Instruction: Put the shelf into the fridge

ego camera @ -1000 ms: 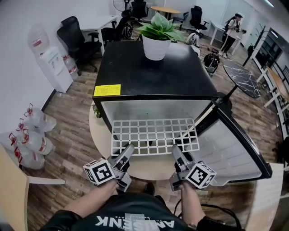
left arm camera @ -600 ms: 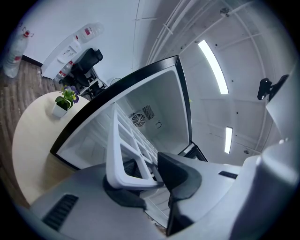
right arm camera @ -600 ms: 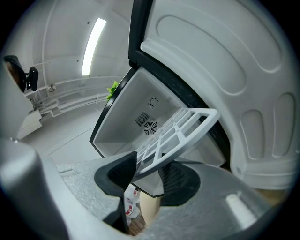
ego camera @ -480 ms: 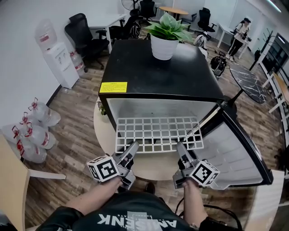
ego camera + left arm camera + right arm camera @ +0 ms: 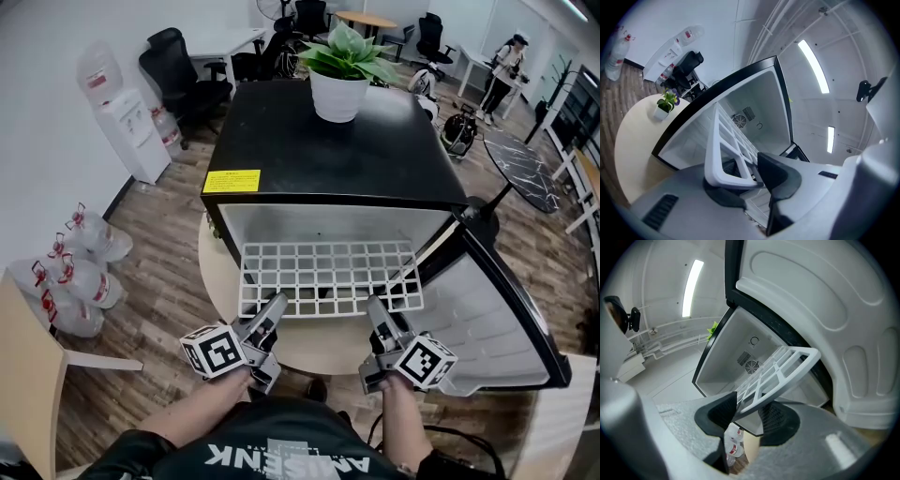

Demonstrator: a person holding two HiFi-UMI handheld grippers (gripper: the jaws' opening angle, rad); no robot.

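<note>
A white grid shelf (image 5: 328, 277) lies level, its far part inside the open black fridge (image 5: 337, 159) and its near edge sticking out over the table. My left gripper (image 5: 273, 307) is shut on the shelf's near left edge, and my right gripper (image 5: 375, 309) is shut on its near right edge. In the left gripper view the shelf (image 5: 725, 140) sits clamped in the left gripper (image 5: 745, 180), with the white fridge interior beyond. In the right gripper view the right gripper (image 5: 747, 413) pinches the shelf (image 5: 783, 369), which points toward the fan at the fridge's back wall.
The fridge door (image 5: 487, 309) hangs open to the right, close to my right gripper. A potted plant (image 5: 339, 70) stands on the fridge top. The fridge rests on a round beige table (image 5: 309, 347). A water dispenser (image 5: 122, 131) and water bottles (image 5: 66, 281) stand at the left.
The head view has shifted slightly. Both grippers keep their hold on the shelf's near edge, and the shelf stays at about the same depth in the fridge.
</note>
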